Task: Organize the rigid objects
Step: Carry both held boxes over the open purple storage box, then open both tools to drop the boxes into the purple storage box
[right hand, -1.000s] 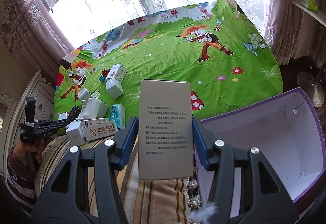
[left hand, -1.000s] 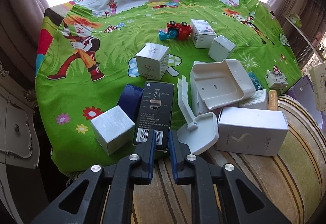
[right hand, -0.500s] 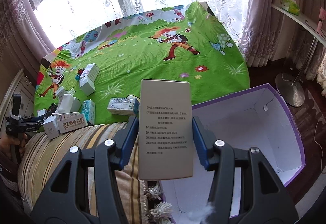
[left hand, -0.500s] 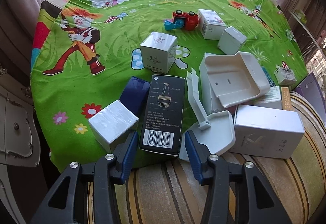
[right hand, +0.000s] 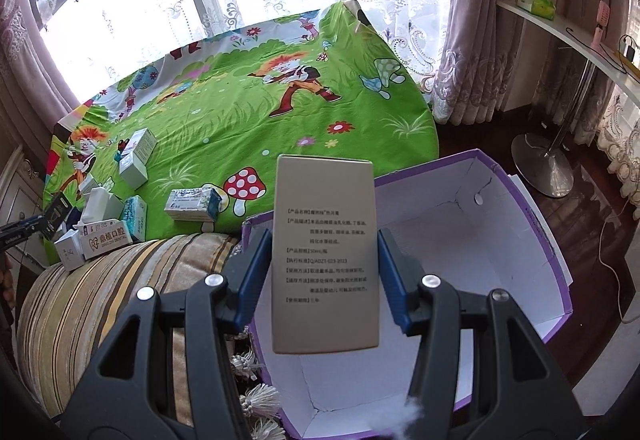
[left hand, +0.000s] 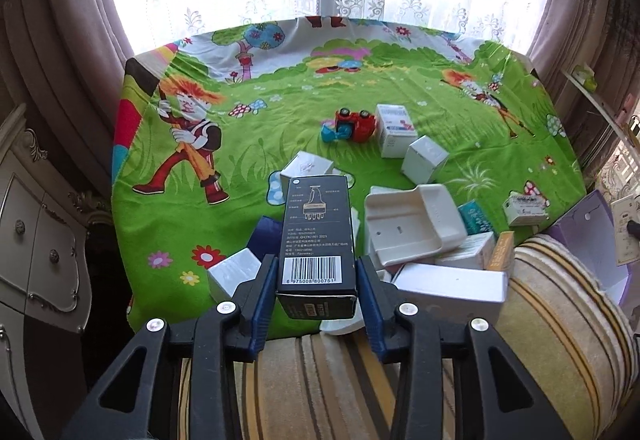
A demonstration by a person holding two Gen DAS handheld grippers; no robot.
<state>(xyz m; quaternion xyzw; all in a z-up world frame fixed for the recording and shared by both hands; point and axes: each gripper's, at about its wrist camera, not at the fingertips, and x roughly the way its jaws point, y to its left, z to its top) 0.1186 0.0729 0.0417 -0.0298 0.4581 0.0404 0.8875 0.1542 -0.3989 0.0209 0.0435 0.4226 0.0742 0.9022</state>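
My left gripper (left hand: 317,292) is shut on a black box with a barcode (left hand: 318,232) and holds it lifted above the pile of boxes at the bed's near edge. My right gripper (right hand: 325,272) is shut on a tall beige box with printed text (right hand: 325,252) and holds it over the near left corner of an open purple storage box with a white inside (right hand: 480,240). The purple box looks empty where it shows.
On the green cartoon bedsheet (left hand: 280,120) lie several white boxes (left hand: 424,160), a white plastic tray (left hand: 412,228), a red toy car (left hand: 356,124) and a dark blue box (left hand: 264,236). A striped cushion (left hand: 400,380) lies in front. A white dresser (left hand: 36,260) stands left.
My left gripper opened, closed on the black box and lifted it off the bed. My right gripper carried the beige box rightward to above the purple box.
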